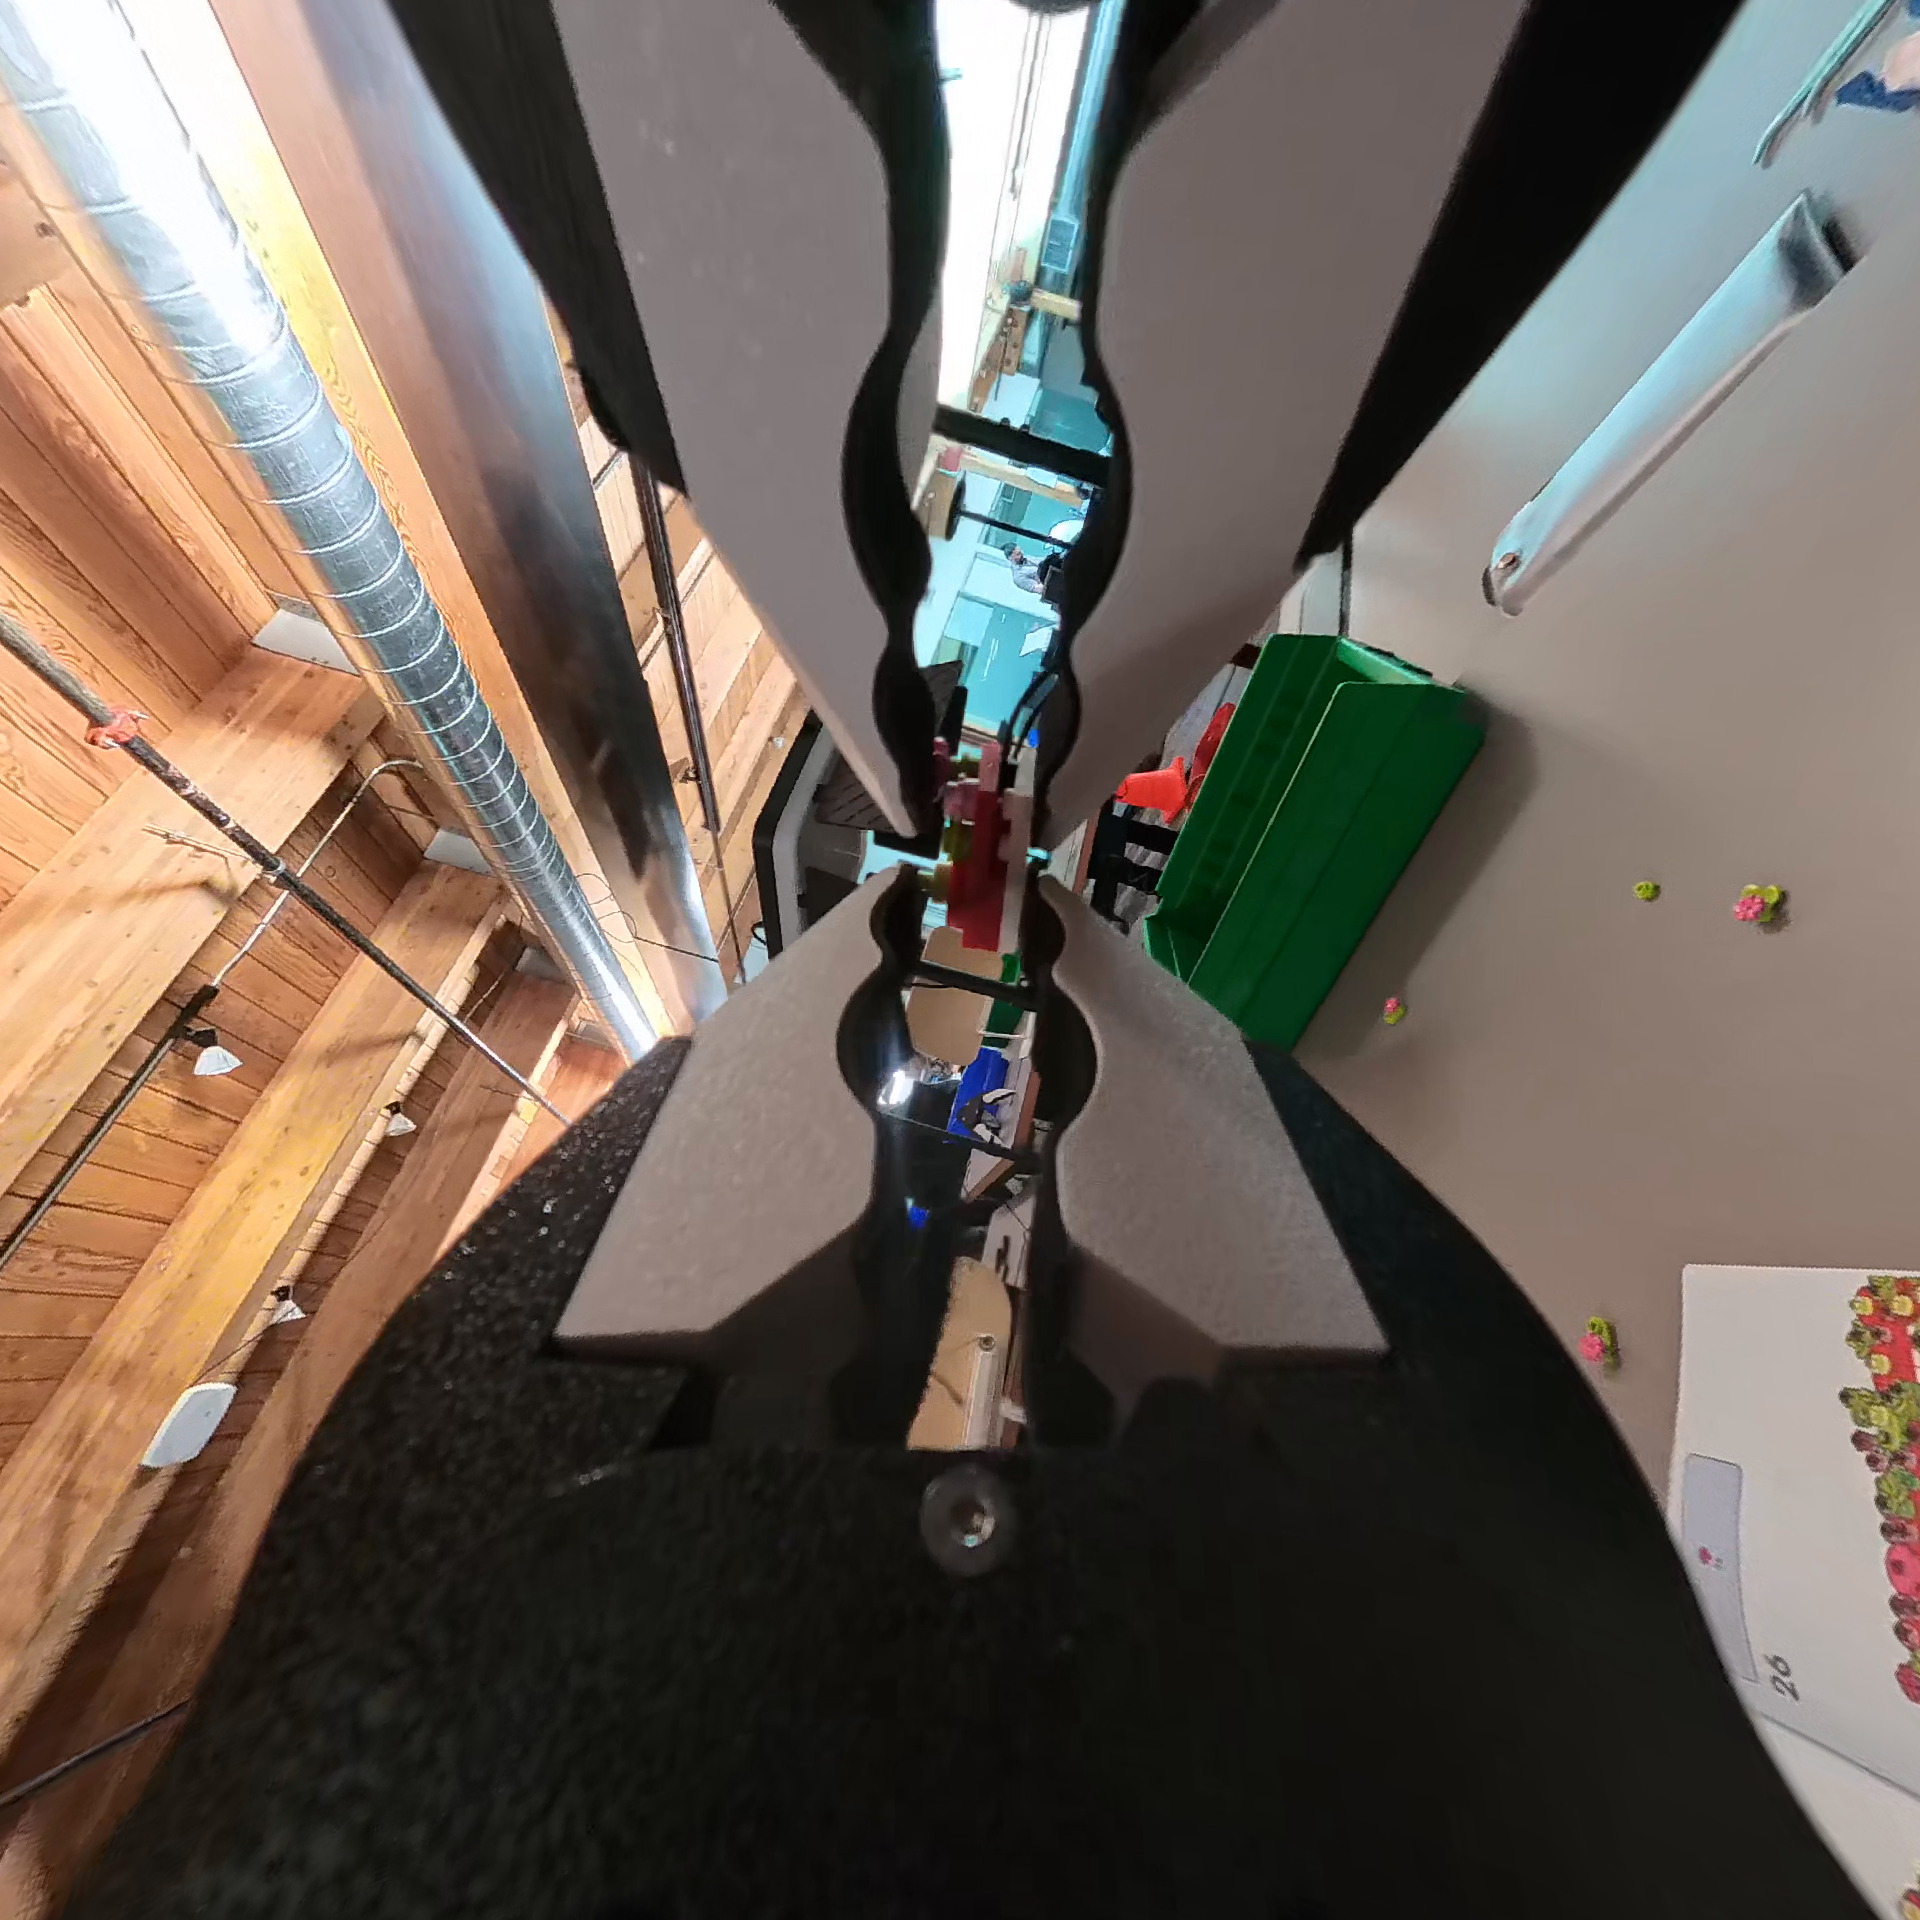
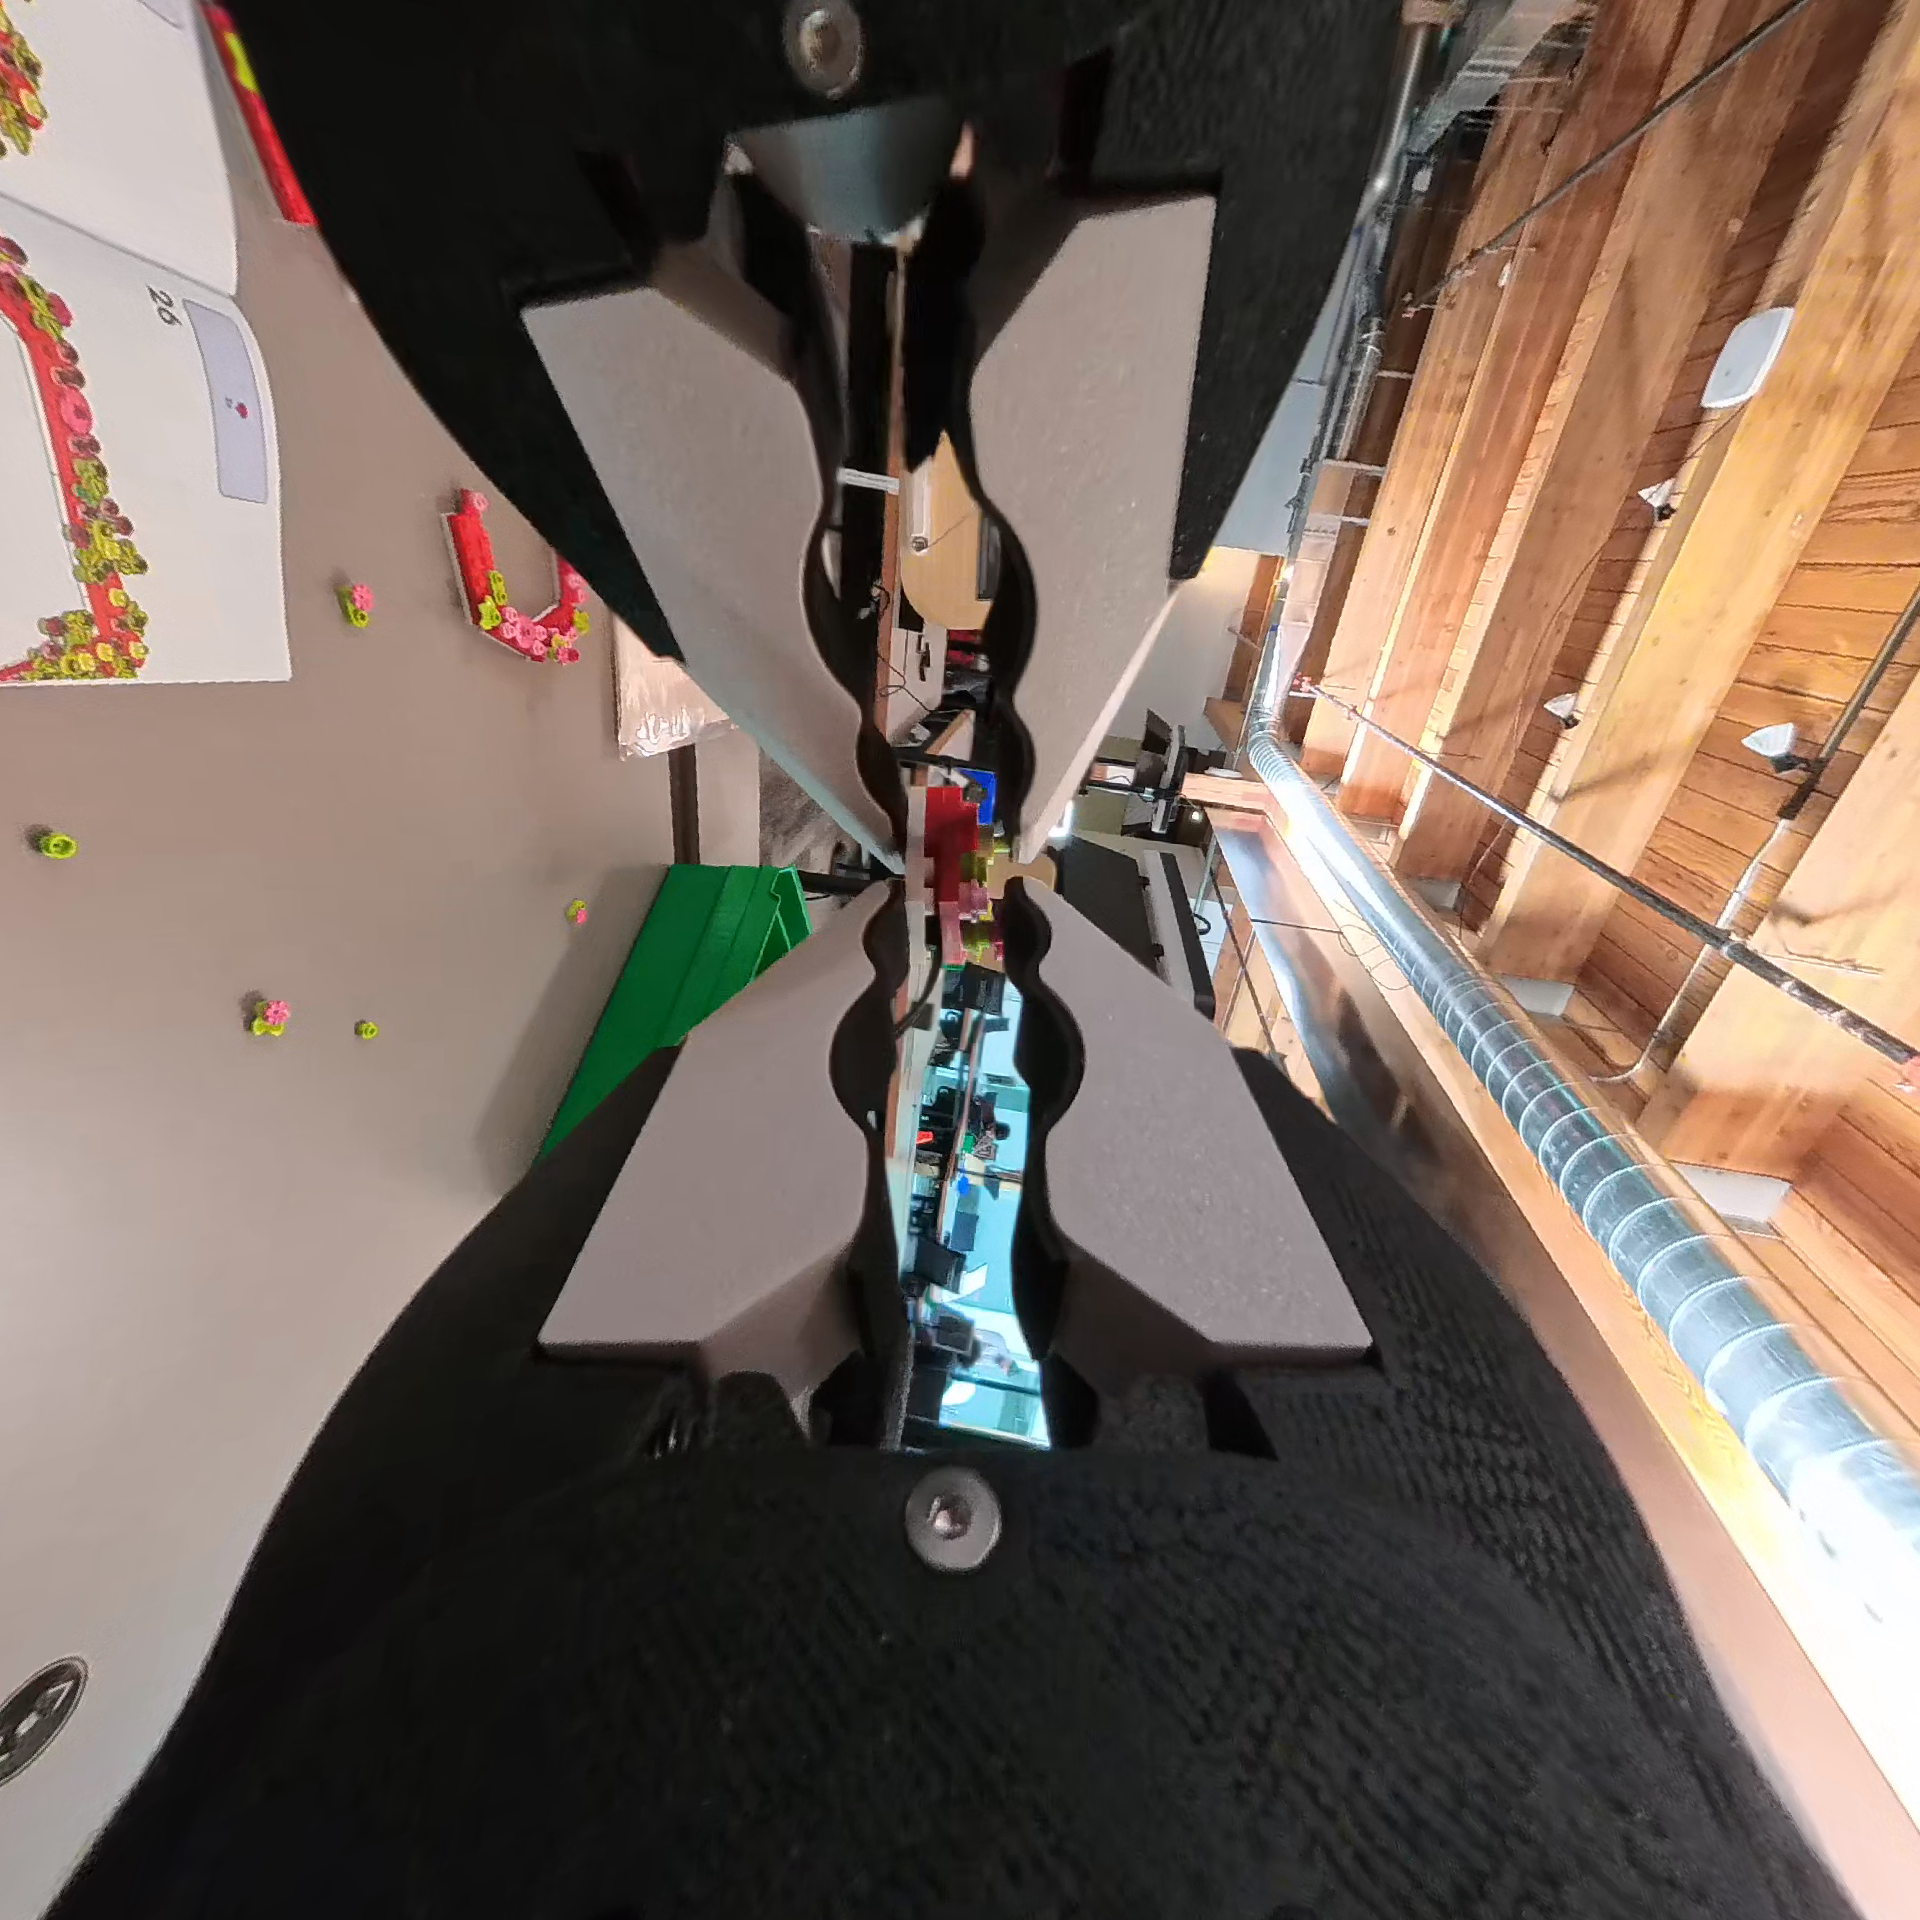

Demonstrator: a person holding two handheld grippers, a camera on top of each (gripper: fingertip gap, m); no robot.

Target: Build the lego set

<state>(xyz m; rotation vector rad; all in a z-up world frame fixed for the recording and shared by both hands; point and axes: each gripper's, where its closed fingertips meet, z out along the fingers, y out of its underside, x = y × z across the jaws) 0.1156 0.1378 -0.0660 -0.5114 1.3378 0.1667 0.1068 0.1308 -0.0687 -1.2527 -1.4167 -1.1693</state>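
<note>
**Brick piece held between two grippers, off the counter**

Four loose flower bits are counted on the counter (image 2: pixel 312 831), plus one red arch (image 2: pixel 509 592). One green bin (image 1: pixel 1320 831) is seen; contents not visible. Left gripper (image 1: pixel 971 883) and right gripper (image 2: pixel 956 883) are both clamped on the red brick piece (image 2: pixel 951 842), tip to tip.

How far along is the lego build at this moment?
Partly done. A curved red section with flowers lies on the table, shorter than the booklet picture. In hand: both the left gripper and right gripper pinch a red flowered piece in the air, tip to tip. Left: loose flower bits are scattered unattached.
</note>
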